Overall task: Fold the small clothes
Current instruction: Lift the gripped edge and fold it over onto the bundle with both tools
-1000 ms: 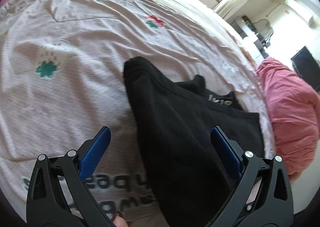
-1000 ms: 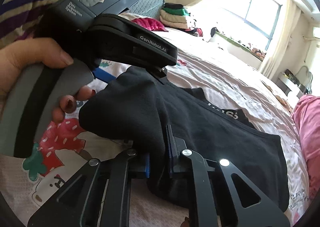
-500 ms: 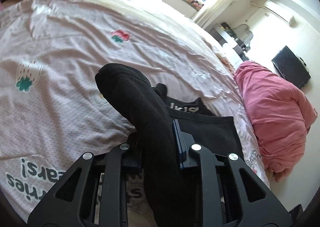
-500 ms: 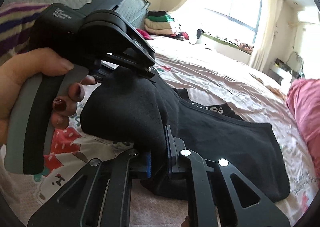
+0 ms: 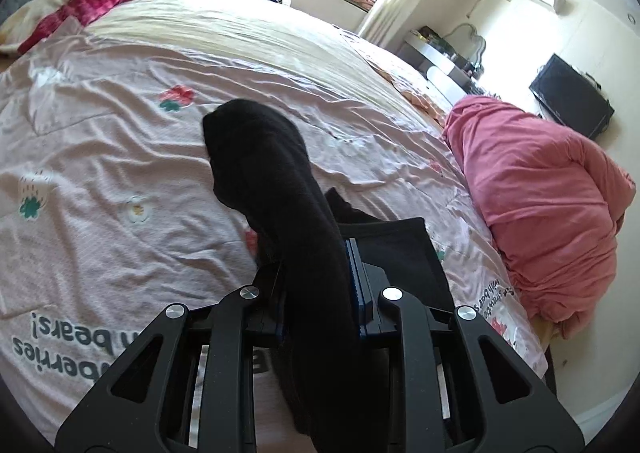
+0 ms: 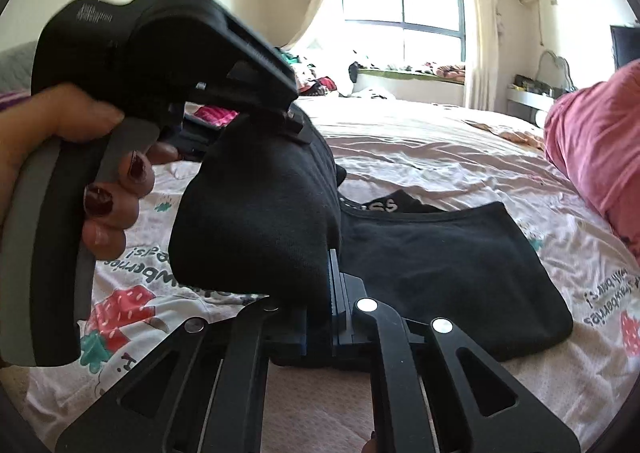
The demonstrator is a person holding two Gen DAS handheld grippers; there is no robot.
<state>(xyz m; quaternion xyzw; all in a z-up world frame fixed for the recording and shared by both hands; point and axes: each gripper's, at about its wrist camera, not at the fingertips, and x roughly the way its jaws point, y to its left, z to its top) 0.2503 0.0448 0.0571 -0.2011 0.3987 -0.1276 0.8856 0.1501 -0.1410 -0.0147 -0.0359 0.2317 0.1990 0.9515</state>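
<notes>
Both claws are clamped on 1 black garment (image 6: pixel 420 253), which lies partly on the bed (image 5: pixel 120 157) over a pale pink sheet printed with strawberries and lettering. The left claw (image 5: pixel 320 289) has its blue-padded fingers (image 5: pixel 354 285) pressed narrow onto a thick fold of the cloth, which rises ahead of it as a rounded hump off the sheet. In the right wrist view the right claw (image 6: pixel 322 317) pinches the same bunched fold near its lower edge, and the left hand (image 6: pixel 100 173), nails painted dark red, squeezes the other tool's grey handle just beside it. The rest of the garment spreads flat to the right, its waistband showing white lettering that is probably a brand name. A pink quilt (image 5: pixel 540 213) is heaped at the bed's right edge.
</notes>
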